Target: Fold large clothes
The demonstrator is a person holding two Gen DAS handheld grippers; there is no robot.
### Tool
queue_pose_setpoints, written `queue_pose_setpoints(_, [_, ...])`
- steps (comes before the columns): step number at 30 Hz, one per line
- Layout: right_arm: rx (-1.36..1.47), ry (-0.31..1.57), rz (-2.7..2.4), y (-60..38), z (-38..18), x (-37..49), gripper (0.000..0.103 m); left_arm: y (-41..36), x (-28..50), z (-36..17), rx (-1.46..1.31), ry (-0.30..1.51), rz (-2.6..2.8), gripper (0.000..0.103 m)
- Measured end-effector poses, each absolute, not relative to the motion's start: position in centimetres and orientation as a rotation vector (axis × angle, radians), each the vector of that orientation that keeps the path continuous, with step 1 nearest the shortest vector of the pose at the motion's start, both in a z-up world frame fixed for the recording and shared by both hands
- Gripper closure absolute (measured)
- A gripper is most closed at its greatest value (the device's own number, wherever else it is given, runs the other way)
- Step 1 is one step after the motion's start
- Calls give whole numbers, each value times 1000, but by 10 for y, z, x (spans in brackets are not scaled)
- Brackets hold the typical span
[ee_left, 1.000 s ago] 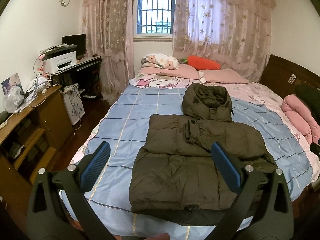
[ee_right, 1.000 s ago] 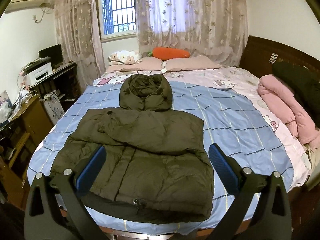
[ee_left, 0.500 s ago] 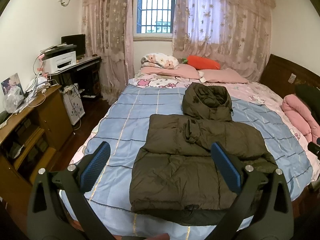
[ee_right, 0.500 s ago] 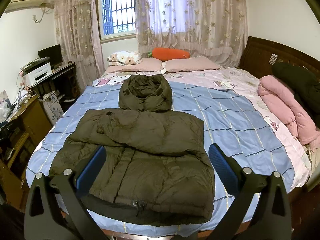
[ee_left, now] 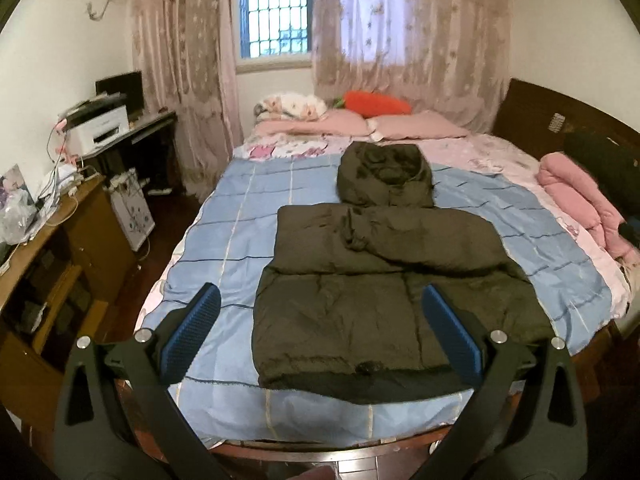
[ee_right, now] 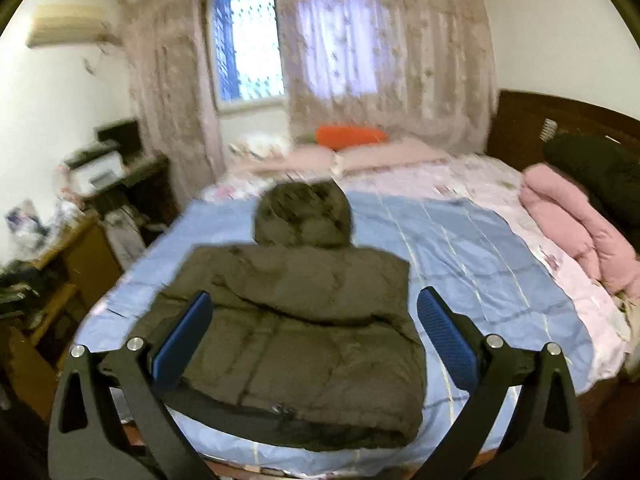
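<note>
Olive puffy jacket flat on bed, sleeves in; both grippers' jaws spread, empty. Pinch hem corners evenly, lift toward hood.

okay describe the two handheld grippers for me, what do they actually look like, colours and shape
Both look alike. The left gripper has two black angular fingers with triangular cut-outs, round silver bolts at the joints, and long blue ribbed pads on the inner faces. The right gripper has the same black frame, silver bolts and blue textured pads. No cables, markings, hands or sleeves show in either view.
</note>
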State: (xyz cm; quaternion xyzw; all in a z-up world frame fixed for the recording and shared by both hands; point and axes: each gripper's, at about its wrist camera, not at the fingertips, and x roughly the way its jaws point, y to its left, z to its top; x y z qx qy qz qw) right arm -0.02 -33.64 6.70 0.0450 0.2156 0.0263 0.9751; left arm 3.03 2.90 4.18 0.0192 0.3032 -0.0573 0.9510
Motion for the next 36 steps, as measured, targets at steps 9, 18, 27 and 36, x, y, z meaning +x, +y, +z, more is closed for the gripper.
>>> queue_pose_setpoints(9, [186,276,-95,-382,-45,-75,1,41,-15,-18,-196,703,-75,2])
queue_pose_setpoints(18, [65,348,-15,-353,-47,-4,1,1,93,-15,-80,745,-23,2])
queue_pose_setpoints(27, [52,453,-77,-350,-35,132,1,-62,260,24,14,753,-66,2])
queue_pose_setpoints(36, [126,681,-77,-366,-70,165,1,-117,450,-6,18,911,-76,2])
